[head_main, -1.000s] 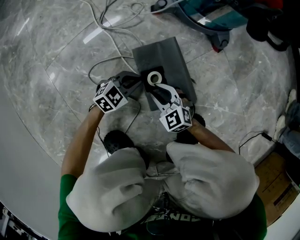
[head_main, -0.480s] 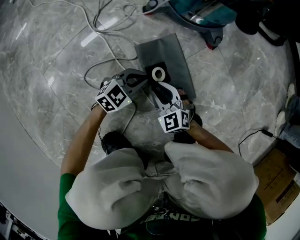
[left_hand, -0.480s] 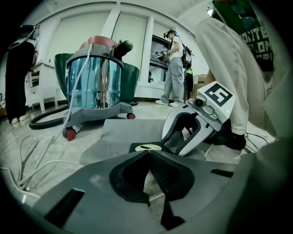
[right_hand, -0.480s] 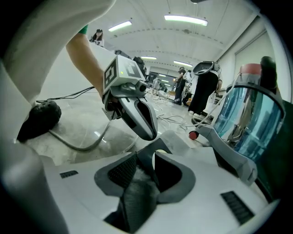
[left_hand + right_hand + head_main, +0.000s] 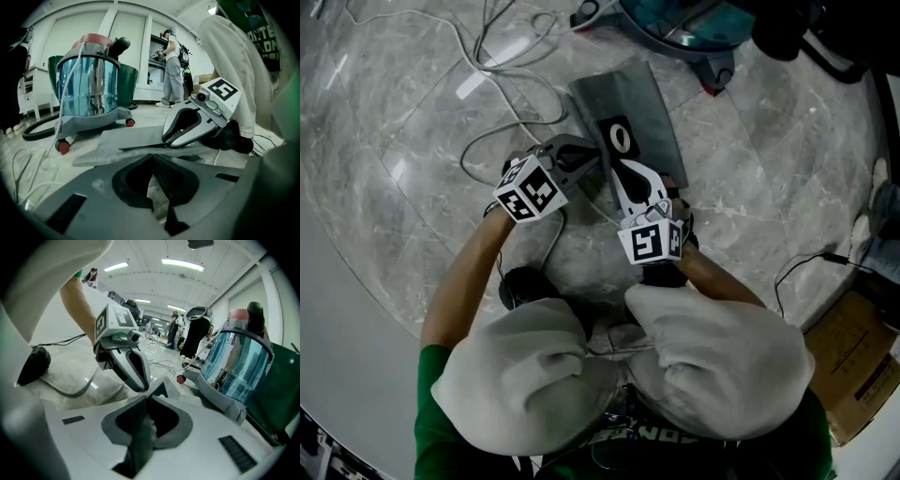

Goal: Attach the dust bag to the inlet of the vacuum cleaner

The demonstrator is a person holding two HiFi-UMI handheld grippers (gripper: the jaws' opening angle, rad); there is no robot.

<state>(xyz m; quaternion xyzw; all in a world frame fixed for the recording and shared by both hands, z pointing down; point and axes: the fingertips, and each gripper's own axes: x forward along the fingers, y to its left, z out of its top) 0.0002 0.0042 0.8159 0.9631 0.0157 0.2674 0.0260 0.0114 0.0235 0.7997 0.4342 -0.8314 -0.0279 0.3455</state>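
Overhead, catches only the base of the vacuum cleaner (image 5: 680, 23), cut by the top edge. Finds the dust bag (image 5: 642, 108) stretched on the floor (image 5: 422, 122) near it. Shows the right gripper (image 5: 145, 401) just closing, jaws narrowed onto grey bag material. Shows the left gripper (image 5: 152, 159) pinched together at the tips on the bag's near edge.

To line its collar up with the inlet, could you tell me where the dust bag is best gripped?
Probably the dust bag by its near edge beside the black collar, coming low from the person's side: it lies flat on the floor, so only an edge fits between jaws.
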